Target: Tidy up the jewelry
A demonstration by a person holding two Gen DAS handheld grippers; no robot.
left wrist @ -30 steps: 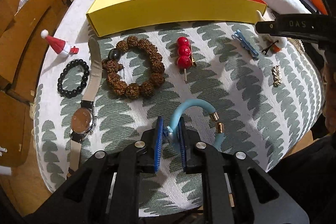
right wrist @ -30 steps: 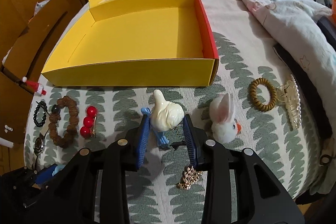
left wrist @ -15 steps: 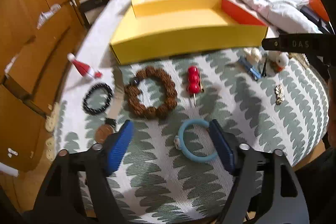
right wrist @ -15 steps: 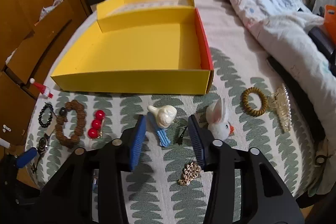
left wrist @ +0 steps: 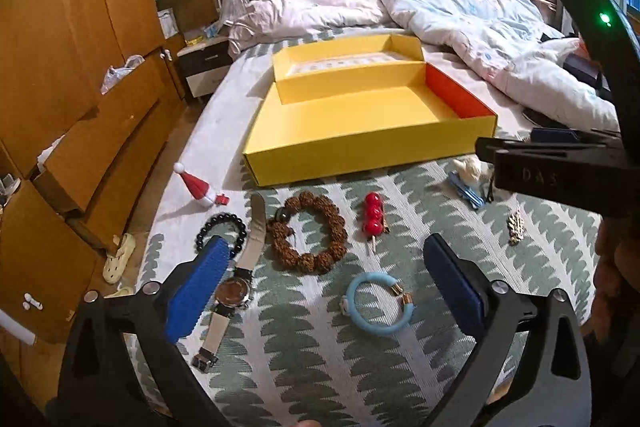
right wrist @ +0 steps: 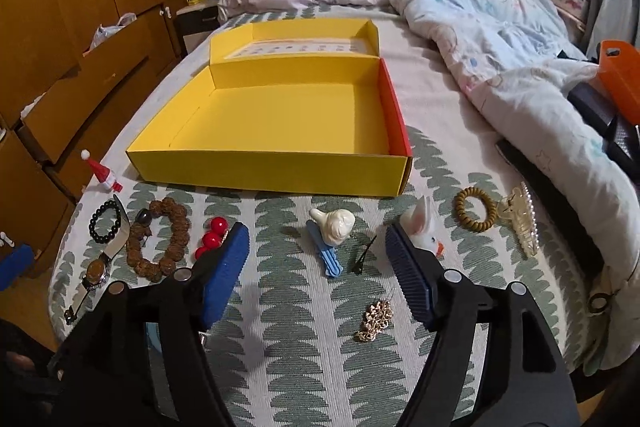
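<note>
An open yellow box [left wrist: 360,155] [right wrist: 272,171] lies on the patterned bed cover. My left gripper [left wrist: 324,287] is wide open and empty above a light blue bracelet [left wrist: 378,305]. Near it lie a brown bead bracelet [left wrist: 306,237], a watch [left wrist: 236,287], a black bead bracelet [left wrist: 222,229] and a red berry clip [left wrist: 373,217]. My right gripper [right wrist: 316,267] is wide open and empty, raised above a white bird clip [right wrist: 334,225], a blue hair clip [right wrist: 326,255] and a black pin [right wrist: 364,251].
A rabbit clip [right wrist: 420,231], brown hair tie [right wrist: 476,213], clear claw clip [right wrist: 520,223] and gold chain piece [right wrist: 376,319] lie to the right. A small Santa hat clip [left wrist: 196,185] lies left. A rumpled duvet [right wrist: 500,47] is behind; wooden drawers [left wrist: 80,131] stand left.
Both grippers opened wide, let go of the blue bracelet and the white bird clip, and pulled back and up from the cover.
</note>
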